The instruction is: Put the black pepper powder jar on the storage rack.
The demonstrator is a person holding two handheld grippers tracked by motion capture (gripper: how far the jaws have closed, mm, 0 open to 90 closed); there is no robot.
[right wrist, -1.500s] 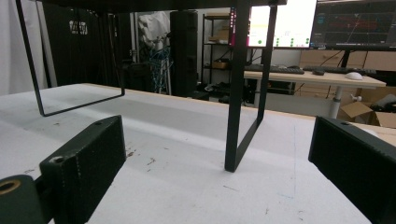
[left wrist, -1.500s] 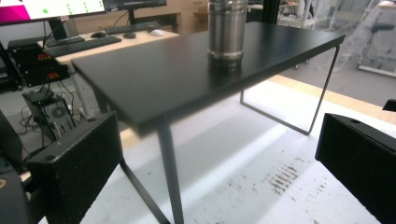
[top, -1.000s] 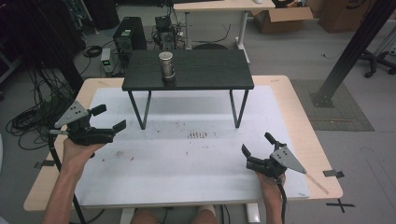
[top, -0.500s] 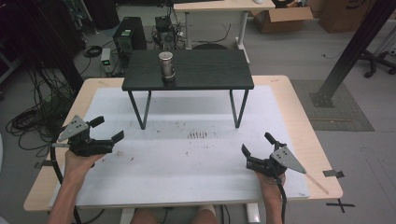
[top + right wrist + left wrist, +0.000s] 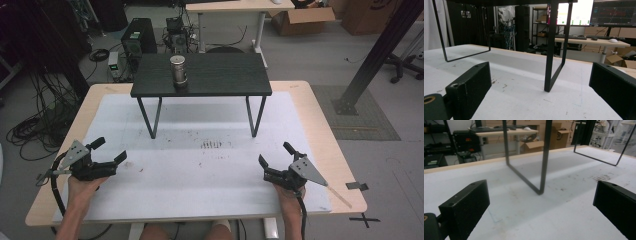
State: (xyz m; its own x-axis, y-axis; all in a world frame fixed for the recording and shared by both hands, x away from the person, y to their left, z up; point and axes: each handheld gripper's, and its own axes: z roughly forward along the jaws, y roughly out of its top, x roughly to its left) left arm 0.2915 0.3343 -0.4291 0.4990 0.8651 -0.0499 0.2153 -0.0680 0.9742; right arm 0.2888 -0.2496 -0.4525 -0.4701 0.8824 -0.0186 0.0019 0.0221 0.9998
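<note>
While a person sits at the near edge of a pale tabletop (image 5: 200, 175), each hand holds a black two-jaw tool low over the white sheet that covers it. From the high view, the left tool (image 5: 112, 150) sits near the near-left corner, gripped by the left hand (image 5: 82, 182), with its jaws pointing to the right across the sheet. The right tool (image 5: 275, 159) sits near the near-right corner, gripped by the right hand (image 5: 287, 192), with its jaws pointing up and left toward the middle. Both tools are spread wide and grip nothing; in each gripper view the two black jaws stand far apart with bare sheet between them.

At the far half of the tabletop stands a small black bench (image 5: 210, 75) on thin black metal legs. A silver metal can (image 5: 178, 71) stands upright on the bench top, left of its middle and near its front edge. The can is well apart from both tools.

The left gripper view looks along the sheet at a bench leg (image 5: 544, 160) ahead of the jaws. The right gripper view shows another leg (image 5: 552, 50) ahead, with lit computer screens (image 5: 596, 11) on a desk in the room beyond. A patch of small dark marks (image 5: 211, 145) lies on the sheet between the bench and the person.
</note>
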